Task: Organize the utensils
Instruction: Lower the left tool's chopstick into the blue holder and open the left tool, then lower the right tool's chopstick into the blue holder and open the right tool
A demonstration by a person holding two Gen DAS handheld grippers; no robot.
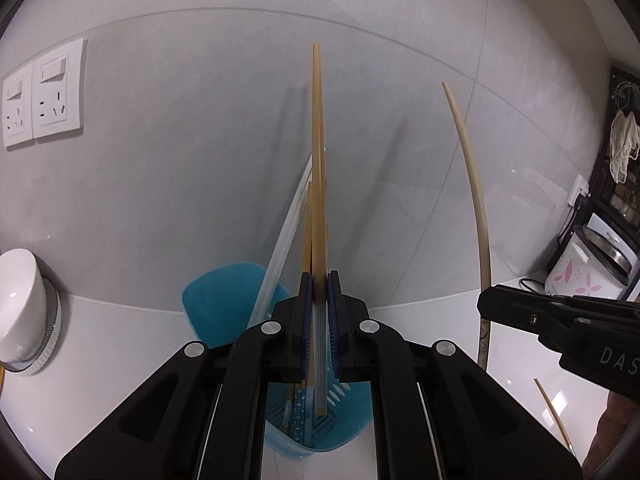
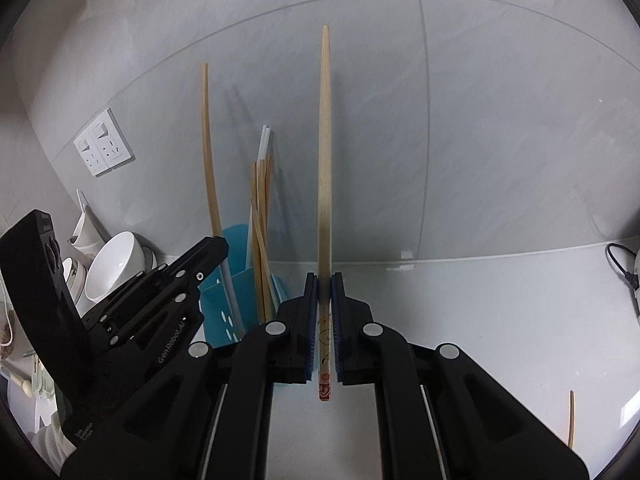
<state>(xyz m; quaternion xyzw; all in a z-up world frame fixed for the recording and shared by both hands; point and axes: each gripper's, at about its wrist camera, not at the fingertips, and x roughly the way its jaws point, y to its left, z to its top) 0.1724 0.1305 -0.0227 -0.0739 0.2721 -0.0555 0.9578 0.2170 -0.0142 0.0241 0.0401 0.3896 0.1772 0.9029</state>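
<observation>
My left gripper [image 1: 319, 280] is shut on a yellow-brown chopstick [image 1: 317, 152] that stands upright. Its grey ribbed lower end hangs over the blue utensil holder [image 1: 216, 304]. The holder stands against the wall and holds white and wooden chopsticks [image 2: 262, 216]. My right gripper [image 2: 325, 280] is shut on a pale wooden chopstick [image 2: 325, 140] with a printed lower end. It is held upright above the counter, to the right of the holder [image 2: 240, 284]. Each gripper shows in the other's view: the right gripper [image 1: 486, 306] with its pale chopstick [image 1: 474, 200], and the left gripper [image 2: 218, 246] with its chopstick [image 2: 208, 152].
One more chopstick [image 2: 571, 420] lies on the white counter at the right. White bowls [image 2: 116, 264] and a rack stand left of the holder. Wall sockets [image 1: 44, 92] sit on the grey tiled wall. A rice cooker [image 1: 580, 276] and a black cable [image 2: 620, 264] are at the far right.
</observation>
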